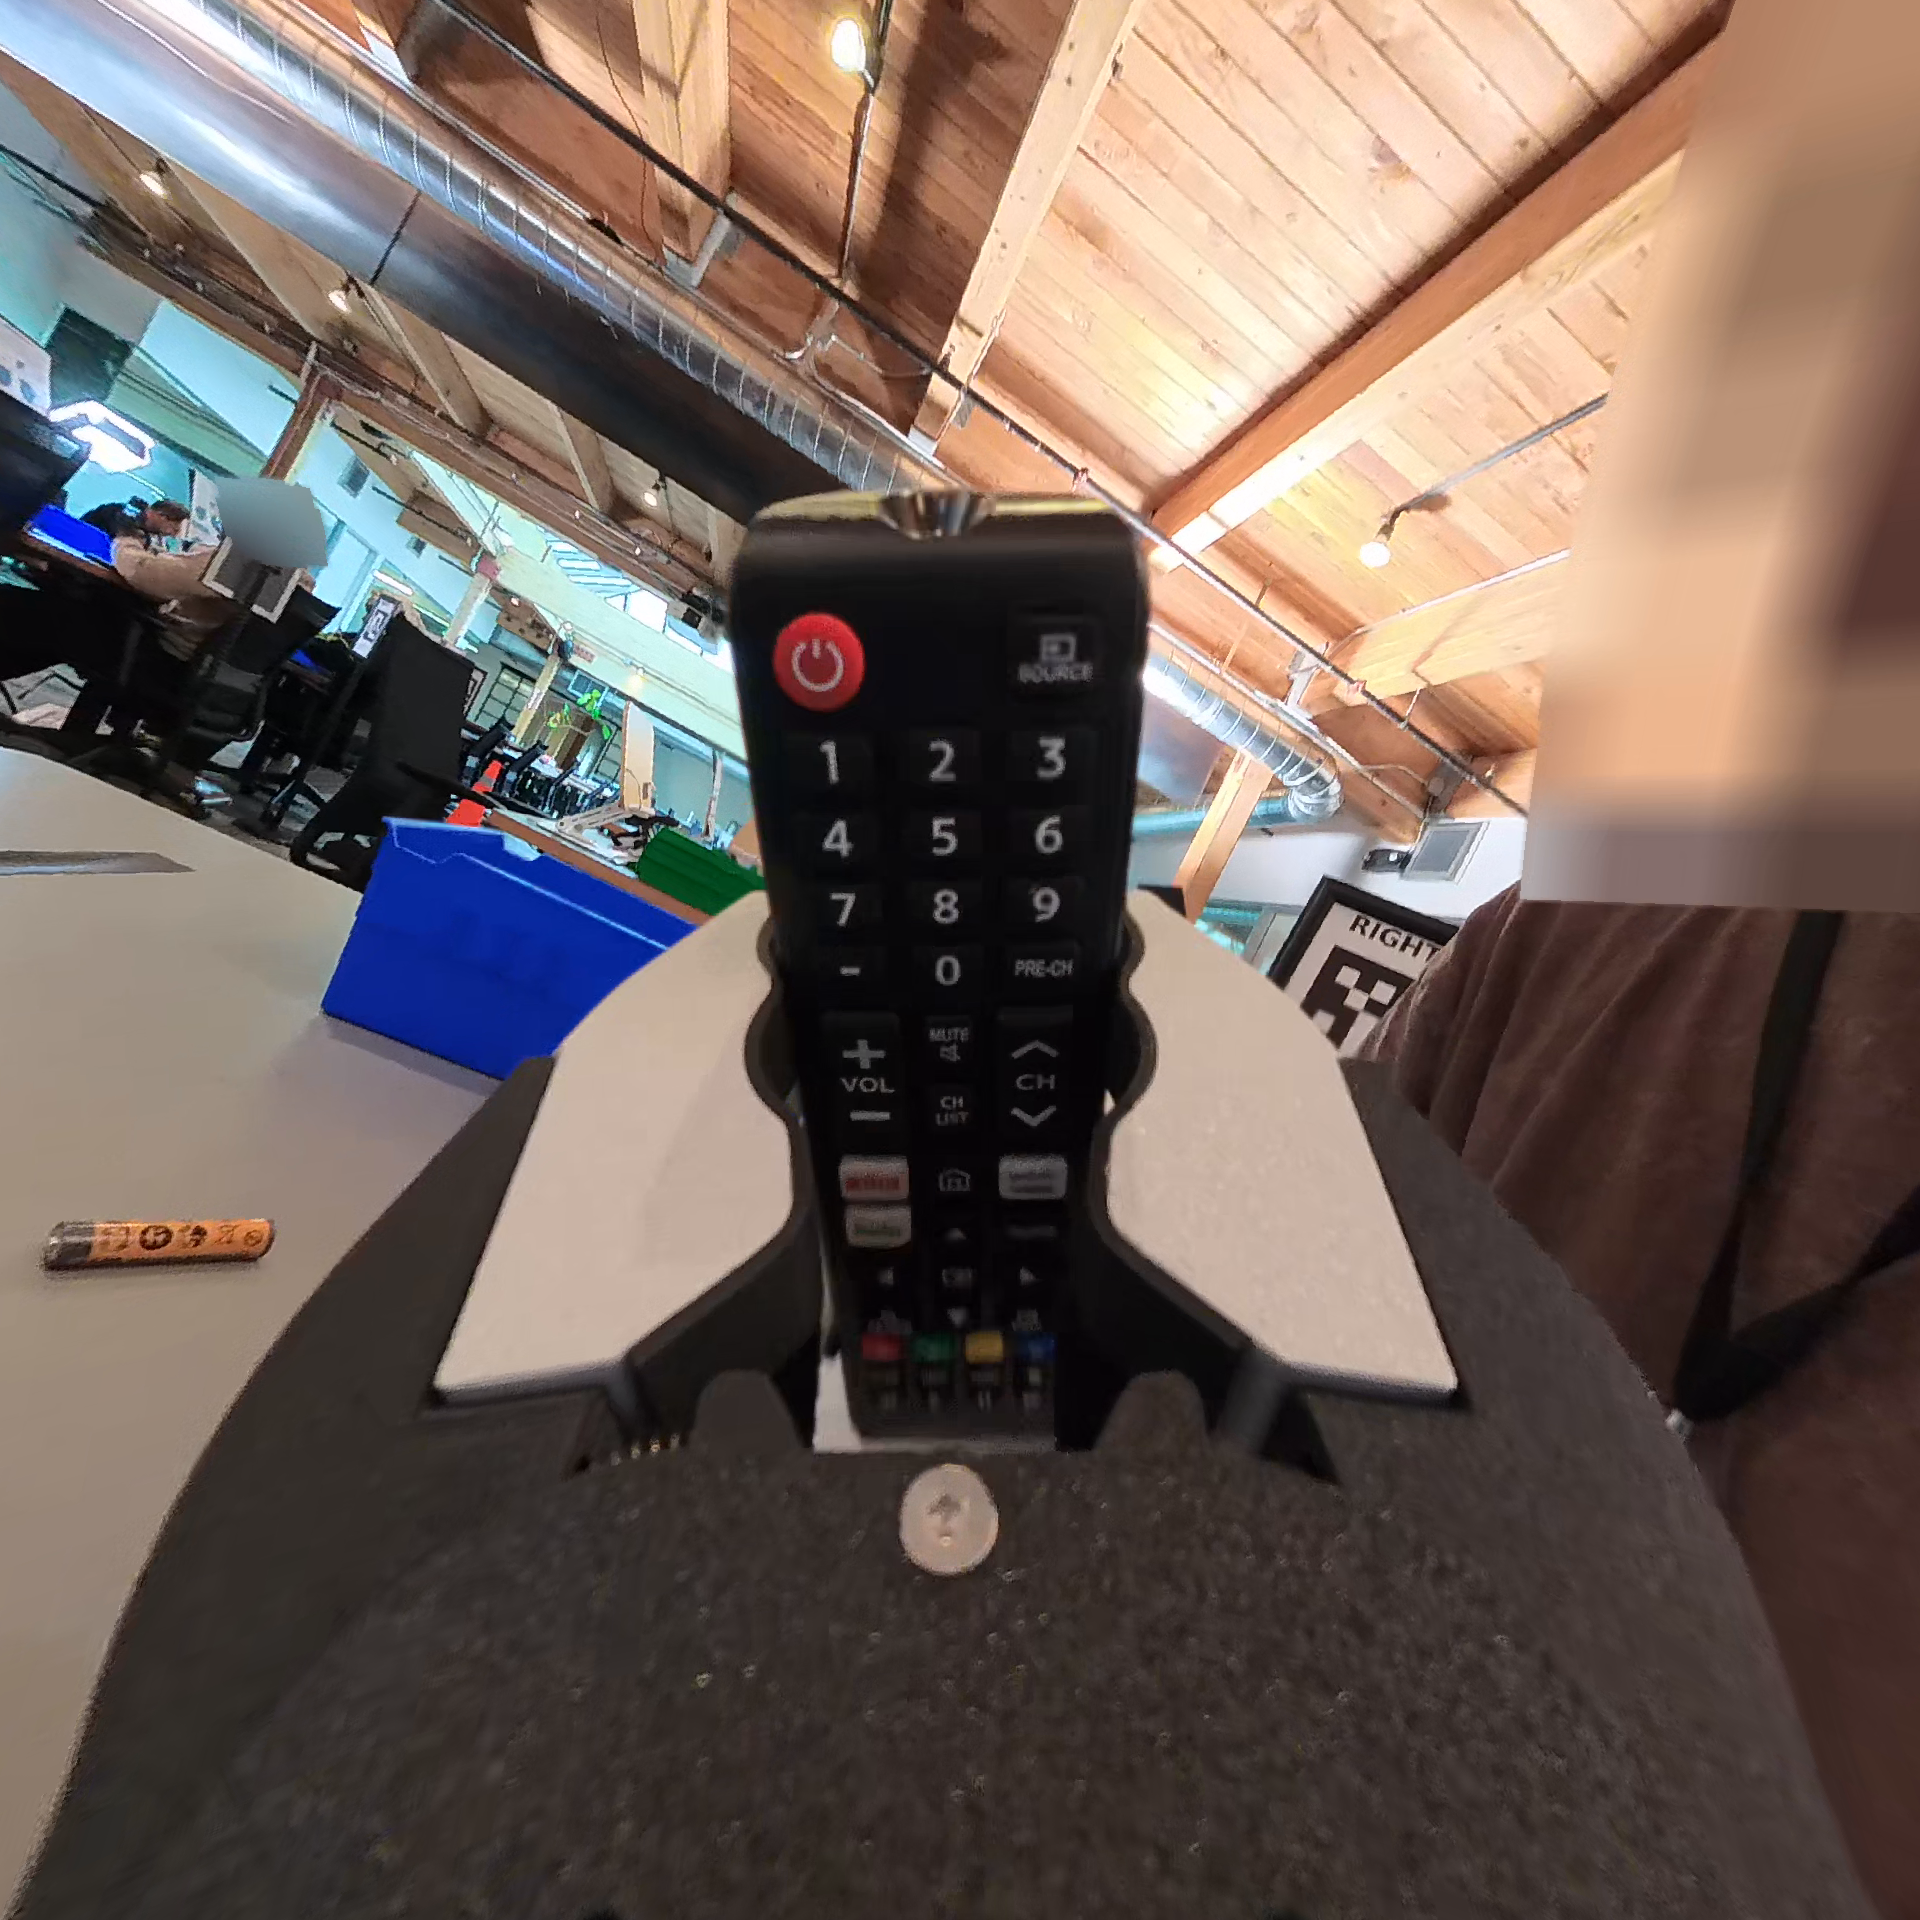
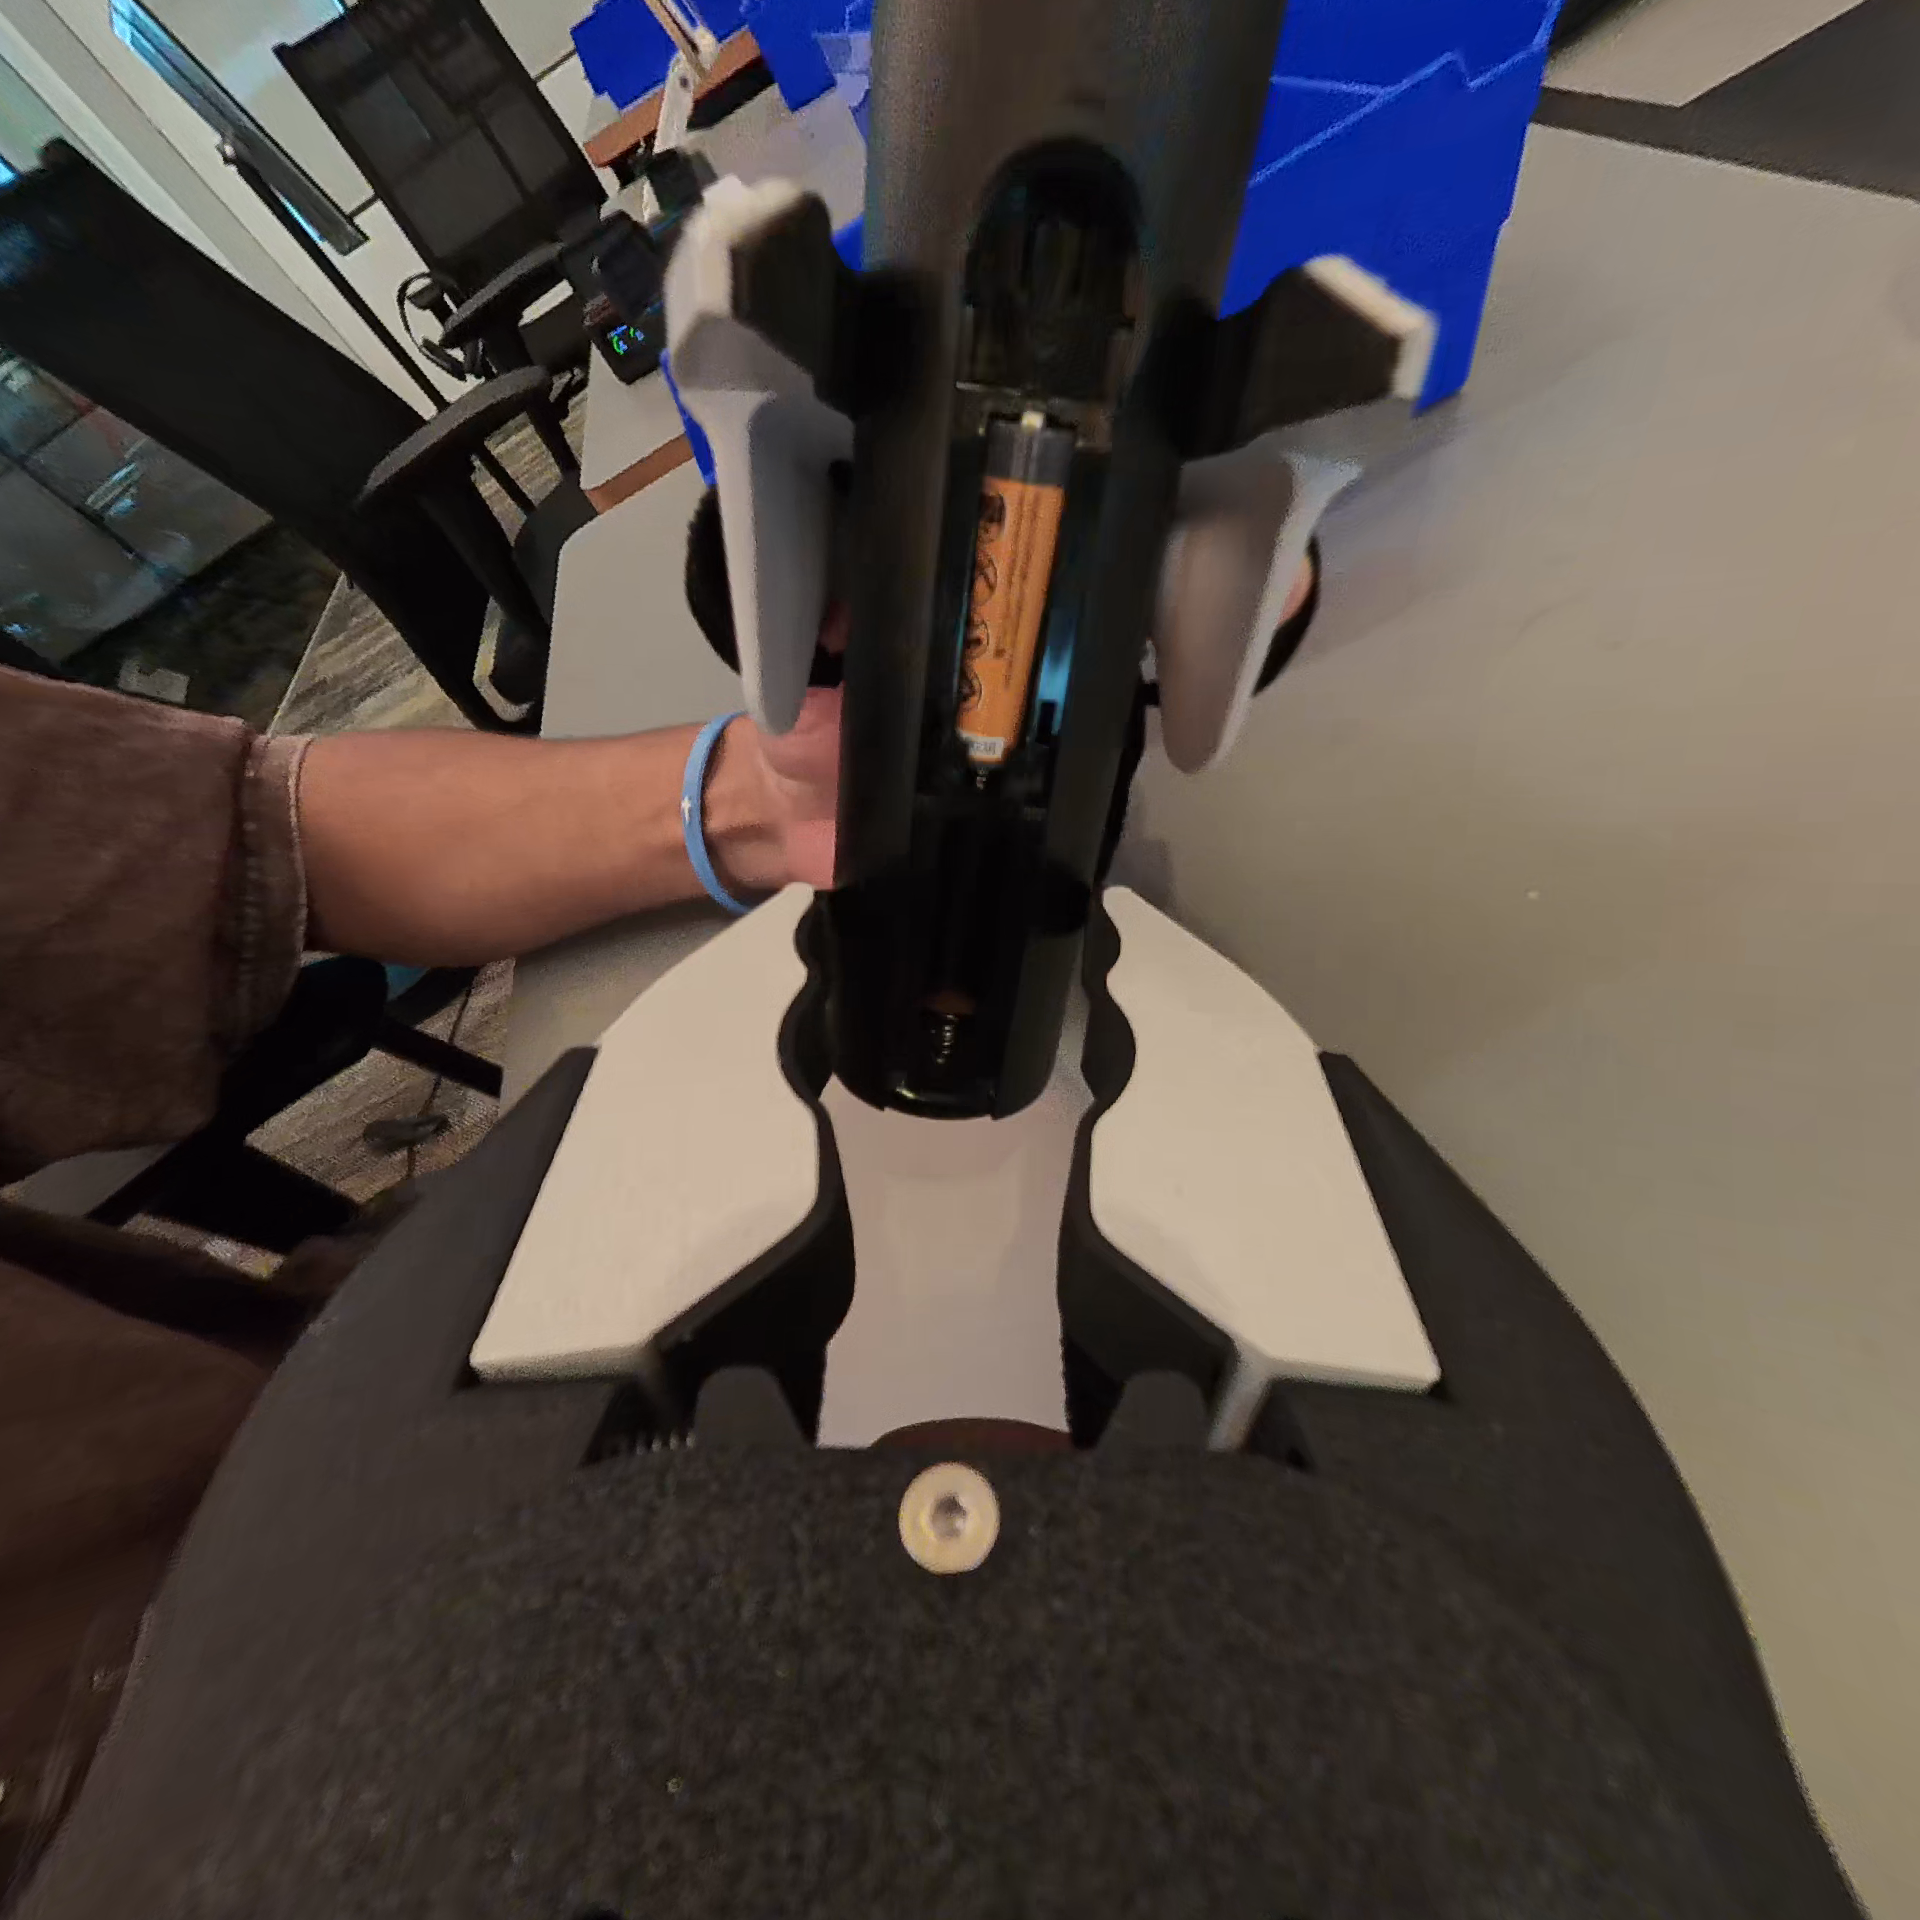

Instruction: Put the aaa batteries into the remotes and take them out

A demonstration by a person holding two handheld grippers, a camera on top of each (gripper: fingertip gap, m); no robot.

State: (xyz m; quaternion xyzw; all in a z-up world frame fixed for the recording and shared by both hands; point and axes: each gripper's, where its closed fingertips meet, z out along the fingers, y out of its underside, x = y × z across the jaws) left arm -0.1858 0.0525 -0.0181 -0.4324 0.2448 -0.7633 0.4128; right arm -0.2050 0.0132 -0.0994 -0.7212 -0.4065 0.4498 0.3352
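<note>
My left gripper [image 1: 945, 935] is shut on a black remote [image 1: 940, 831] and holds it upright above the table, buttons facing its camera. In the right wrist view the remote's back [image 2: 894, 623] faces me with the battery compartment open. One orange AAA battery [image 2: 1008, 592] sits in it, and a second slot with a spring [image 2: 940, 1029] holds nothing. The left gripper's fingers [image 2: 748, 468] clamp the remote's sides. My right gripper [image 2: 951, 997] is open, its tips flanking the remote's lower end. A second orange battery [image 1: 156, 1244] lies on the grey table [image 1: 156, 1039].
A blue bin [image 1: 488, 956] stands on the table behind the remote; it also shows in the right wrist view [image 2: 1382, 187]. The person's arm with a blue wristband [image 2: 717, 810] reaches in from the left. Office chairs and desks stand beyond the table edge. The gap from one gripper's tips to the other's is roughly 9 cm.
</note>
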